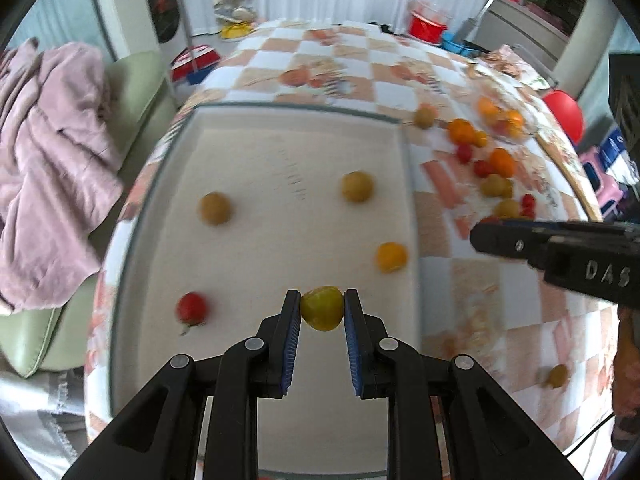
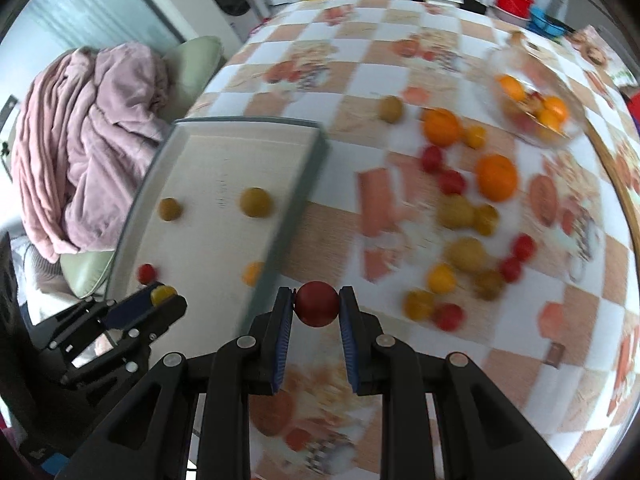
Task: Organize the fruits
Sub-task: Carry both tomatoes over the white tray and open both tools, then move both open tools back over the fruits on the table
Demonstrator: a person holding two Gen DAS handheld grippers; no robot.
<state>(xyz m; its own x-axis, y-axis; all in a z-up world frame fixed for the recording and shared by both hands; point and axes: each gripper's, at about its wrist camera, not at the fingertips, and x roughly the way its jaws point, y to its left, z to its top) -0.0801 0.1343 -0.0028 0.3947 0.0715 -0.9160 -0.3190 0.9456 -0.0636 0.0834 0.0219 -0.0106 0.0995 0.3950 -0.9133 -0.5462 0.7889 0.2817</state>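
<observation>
Over the tray (image 1: 160, 184), my left gripper (image 1: 322, 308) pinches a yellow fruit (image 1: 322, 309), ready to set down among those sorted. Right of the tray, my right gripper (image 2: 317, 303) clamps a red fruit (image 2: 317, 303), carrying it from the loose pile (image 2: 468, 236).

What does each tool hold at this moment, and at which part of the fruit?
The left tool holds a yellow fruit by its two opposite sides. The right tool holds a red fruit likewise, by its sides.
</observation>
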